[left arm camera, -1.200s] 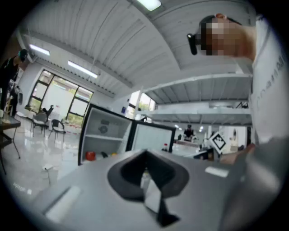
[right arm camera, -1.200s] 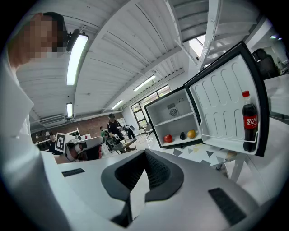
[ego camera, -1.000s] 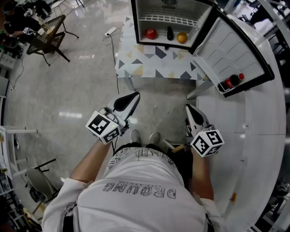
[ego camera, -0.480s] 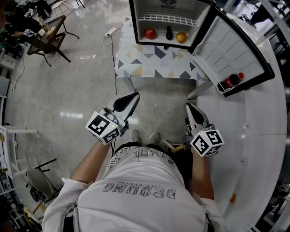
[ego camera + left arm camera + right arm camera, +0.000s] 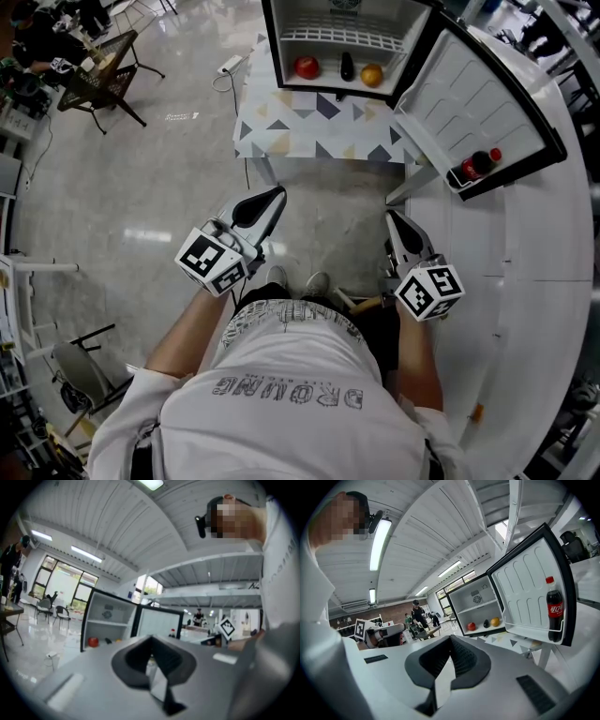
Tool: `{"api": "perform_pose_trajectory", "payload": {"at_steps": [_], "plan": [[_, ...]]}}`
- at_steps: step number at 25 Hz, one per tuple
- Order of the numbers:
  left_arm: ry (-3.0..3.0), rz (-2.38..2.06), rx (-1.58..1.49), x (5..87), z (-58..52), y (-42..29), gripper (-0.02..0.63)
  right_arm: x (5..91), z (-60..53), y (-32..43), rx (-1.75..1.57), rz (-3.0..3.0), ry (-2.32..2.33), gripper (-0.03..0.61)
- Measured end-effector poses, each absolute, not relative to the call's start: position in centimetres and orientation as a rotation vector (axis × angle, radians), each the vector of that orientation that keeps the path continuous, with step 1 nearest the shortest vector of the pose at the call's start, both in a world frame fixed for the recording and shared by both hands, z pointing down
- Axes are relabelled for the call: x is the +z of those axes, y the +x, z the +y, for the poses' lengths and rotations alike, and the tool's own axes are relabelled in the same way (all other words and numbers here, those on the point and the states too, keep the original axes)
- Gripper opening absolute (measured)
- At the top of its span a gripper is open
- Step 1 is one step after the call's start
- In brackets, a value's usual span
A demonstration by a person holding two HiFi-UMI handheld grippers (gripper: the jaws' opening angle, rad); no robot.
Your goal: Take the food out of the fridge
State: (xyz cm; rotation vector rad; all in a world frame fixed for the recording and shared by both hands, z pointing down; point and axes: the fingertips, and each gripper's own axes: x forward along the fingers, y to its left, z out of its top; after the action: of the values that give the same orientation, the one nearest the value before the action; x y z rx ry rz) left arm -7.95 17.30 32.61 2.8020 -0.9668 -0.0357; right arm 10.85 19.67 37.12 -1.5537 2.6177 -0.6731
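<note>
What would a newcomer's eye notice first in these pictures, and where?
The small open fridge with a black frame, on a triangle-patterned tabletop, strikes first: a round red fruit, a dark oblong item and a round orange fruit lie in a row on its floor. A dark cola bottle with a red cap stands in the shelf of the open door. Nearer, the left gripper and right gripper point toward it, empty.

The small open fridge [image 5: 328, 19] is black-framed and white inside. It holds a round red fruit [image 5: 306, 67], a black oval fruit [image 5: 347, 67] and a round orange fruit [image 5: 372, 75]. The cloth-covered table [image 5: 319, 127] shows grey, navy and tan triangles on white.
</note>
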Motion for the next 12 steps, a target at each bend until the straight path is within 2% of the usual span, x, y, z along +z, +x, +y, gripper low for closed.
{"api": "perform_pose_trajectory", "payload": {"at_steps": [12], "plan": [[2.792, -0.957, -0.027, 33.4, 16.3, -7.1, 0.008, 38.1, 18.7, 12.3, -0.705, 2.599, -1.578, -0.012]]}}
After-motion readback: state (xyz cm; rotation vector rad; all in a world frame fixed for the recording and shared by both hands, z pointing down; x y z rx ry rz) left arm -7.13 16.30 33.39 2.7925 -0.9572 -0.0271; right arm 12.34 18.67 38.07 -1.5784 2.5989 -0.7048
